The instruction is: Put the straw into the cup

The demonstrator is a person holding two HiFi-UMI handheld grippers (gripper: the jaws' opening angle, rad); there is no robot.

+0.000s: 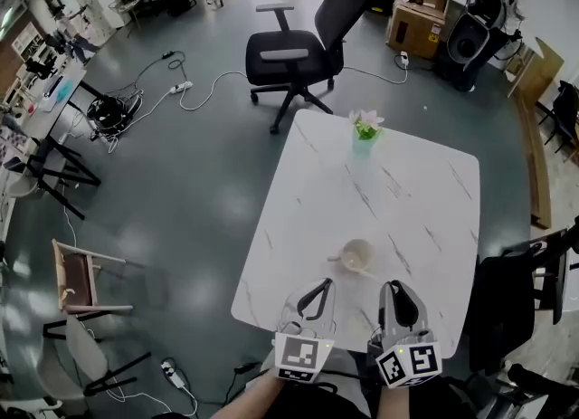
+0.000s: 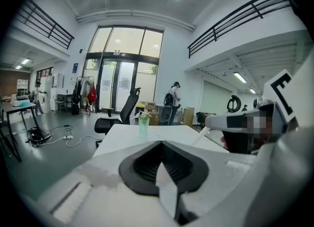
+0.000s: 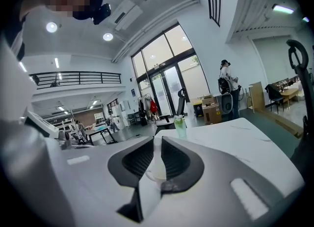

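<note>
A cream cup (image 1: 355,255) with a handle stands on the white marble table (image 1: 425,191), near its front edge. Both grippers hover just in front of it. My left gripper (image 1: 320,289) (image 2: 160,143) is left of the cup, its fingertips together with nothing between them. My right gripper (image 1: 396,289) (image 3: 157,140) is to the cup's right, shut on a thin white straw (image 3: 156,151) that stands upright between the pads. In the left gripper view the straw (image 2: 201,135) slants down from the right gripper. The cup (image 3: 155,173) shows low in the gap of the right jaws.
A small green vase with pink flowers (image 1: 365,130) stands at the table's far end. A black office chair (image 1: 298,51) is beyond it. A dark chair (image 1: 507,309) sits at the table's right side. Cables and cardboard boxes lie on the floor farther off.
</note>
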